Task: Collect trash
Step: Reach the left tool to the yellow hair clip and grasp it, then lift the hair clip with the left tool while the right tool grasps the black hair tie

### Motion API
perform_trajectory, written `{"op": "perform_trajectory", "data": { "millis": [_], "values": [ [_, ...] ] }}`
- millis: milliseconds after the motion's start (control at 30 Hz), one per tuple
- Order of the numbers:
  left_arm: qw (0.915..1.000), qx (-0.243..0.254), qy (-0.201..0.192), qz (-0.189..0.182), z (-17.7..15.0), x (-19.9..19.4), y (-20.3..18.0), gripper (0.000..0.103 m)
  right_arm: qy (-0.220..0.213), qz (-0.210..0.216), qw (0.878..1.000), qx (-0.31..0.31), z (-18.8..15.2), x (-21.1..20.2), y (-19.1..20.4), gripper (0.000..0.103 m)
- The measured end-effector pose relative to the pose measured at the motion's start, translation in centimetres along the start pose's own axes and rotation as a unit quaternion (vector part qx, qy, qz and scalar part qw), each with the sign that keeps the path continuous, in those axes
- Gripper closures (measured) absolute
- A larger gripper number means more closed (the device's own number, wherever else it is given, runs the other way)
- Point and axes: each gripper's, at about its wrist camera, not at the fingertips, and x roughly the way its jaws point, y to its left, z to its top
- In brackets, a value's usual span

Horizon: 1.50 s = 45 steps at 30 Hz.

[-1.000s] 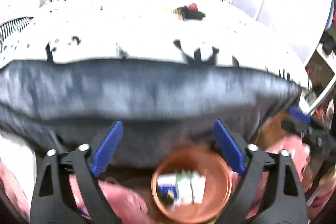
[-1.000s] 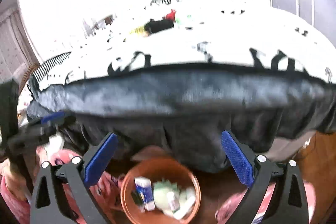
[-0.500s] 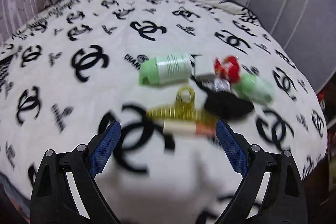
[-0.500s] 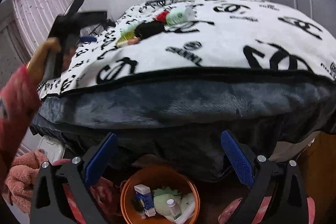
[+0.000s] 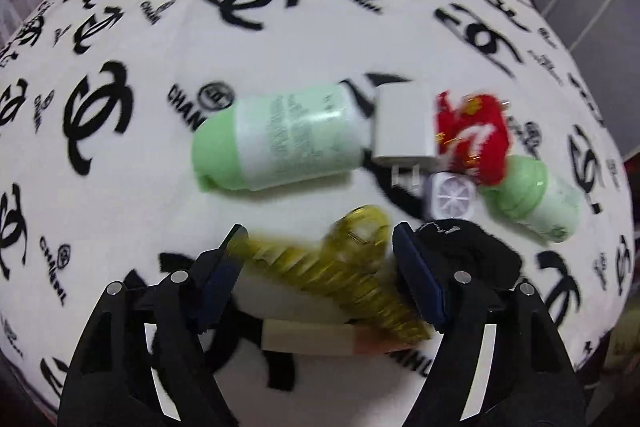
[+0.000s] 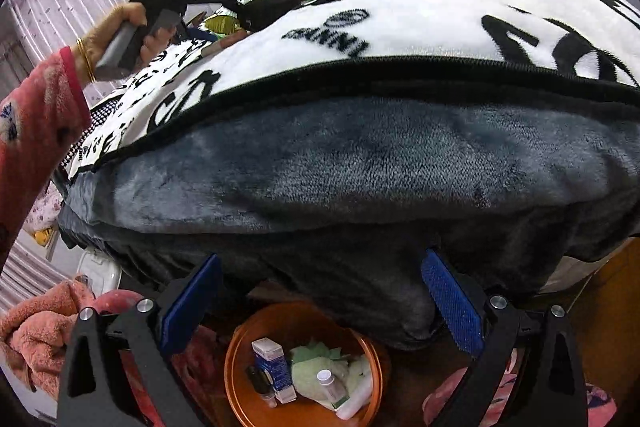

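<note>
the left hand-held gripper [image 5: 316, 251] hovered released over a bed with a white logo-print blanket [image 5: 120, 187], its blue pads straddling a translucent yellow plastic hair claw [image 5: 340, 267]. judged step: reaching for the next piece of trash. next, it likely needed to lower and clench. just ahead lay a pale green bottle [image 5: 280, 139]; other items were motion-blurred. the right hand-held gripper [image 6: 320, 303] waited released above an orange round bin [image 6: 240, 367] beneath it, already holding trash, its near edge cut off.
</note>
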Motion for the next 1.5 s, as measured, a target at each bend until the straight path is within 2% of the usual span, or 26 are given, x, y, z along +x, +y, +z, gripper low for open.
{"op": "perform_trajectory", "data": {
  "millis": [67, 133, 233, 333, 400, 467, 700, 767, 833, 933, 1000, 1100, 1167, 1267, 1367, 1433, 1500],
  "values": [
    [0.9999, 0.007, 0.004, 0.008, -0.2, 0.1, 0.0, 0.031, 0.002, 0.002, 1.000, 0.007, 0.0, 0.2, -0.3, 0.006],
    [1.0000, 0.003, 0.009, -0.001, -0.4, 0.5, 0.4, 0.031, 0.004, 0.002, 1.000, 0.014, 0.0, 0.4, -0.6, 0.006],
    [0.9982, -0.035, 0.010, -0.048, -0.3, 1.1, 1.5, 0.041, 0.009, -0.001, 1.000, 0.018, -0.1, 0.7, -0.9, 0.006],
    [0.9956, -0.063, -0.004, -0.070, -0.7, 1.3, 2.0, 0.046, 0.009, -0.005, 1.000, 0.021, -0.1, 0.7, -1.0, 0.006],
    [0.9943, -0.070, -0.015, -0.079, -1.0, 0.9, 2.0, 0.055, 0.006, -0.008, 1.000, 0.020, -0.1, 0.6, -0.9, 0.006],
    [0.9925, -0.074, -0.028, -0.093, -1.1, 0.0, 1.9, 0.072, 0.006, -0.010, 1.000, 0.017, 0.0, 0.5, -0.8, 0.006],
    [0.9851, -0.072, -0.073, -0.139, -3.2, -4.5, 2.8, 0.072, -0.017, 0.016, 1.000, -0.014, 1.4, -1.4, 1.1, 0.006],
    [0.9807, -0.067, -0.089, -0.160, -4.8, -6.5, 3.6, 0.072, -0.024, 0.026, 0.999, -0.037, 2.7, -2.0, 2.4, 0.004],
    [0.9789, -0.061, -0.105, -0.164, -6.7, -8.3, 4.6, 0.072, -0.024, 0.020, 0.998, -0.050, 4.3, -1.9, 3.4, 0.004],
    [0.9770, -0.059, -0.124, -0.164, -10.2, -10.9, 6.5, 0.072, 0.008, 0.011, 0.999, -0.043, 7.5, -1.5, 4.3, 0.004],
    [0.9763, -0.058, -0.127, -0.165, -12.8, -12.2, 7.9, 0.072, 0.050, -0.003, 0.998, -0.037, 8.8, -1.3, 4.8, 0.004],
    [0.9765, -0.050, -0.135, -0.160, -16.1, -13.7, 9.6, 0.072, 0.094, 0.024, 0.995, -0.026, 8.7, -1.9, 5.4, 0.004],
    [0.9756, -0.051, -0.139, -0.162, -18.1, -14.4, 10.9, 0.072, 0.109, 0.022, 0.992, -0.051, 8.4, -3.3, 6.7, 0.004],
    [0.9738, -0.050, -0.149, -0.164, -20.2, -15.1, 12.3, 0.072, 0.077, 0.016, 0.991, -0.105, 9.7, -5.4, 9.4, 0.004],
    [0.9714, -0.054, -0.156, -0.170, -22.1, -15.6, 13.4, 0.072, 0.015, 0.021, 0.988, -0.154, 13.3, -5.7, 11.9, 0.004],
    [0.9708, -0.055, -0.161, -0.169, -23.2, -15.9, 13.9, 0.072, -0.015, 0.002, 0.983, -0.183, 16.9, -3.8, 13.2, 0.004],
    [0.9696, -0.062, -0.162, -0.173, -24.1, -16.0, 14.5, 0.072, -0.029, -0.028, 0.982, -0.186, 21.1, 0.3, 13.8, 0.004]
  ]
}}
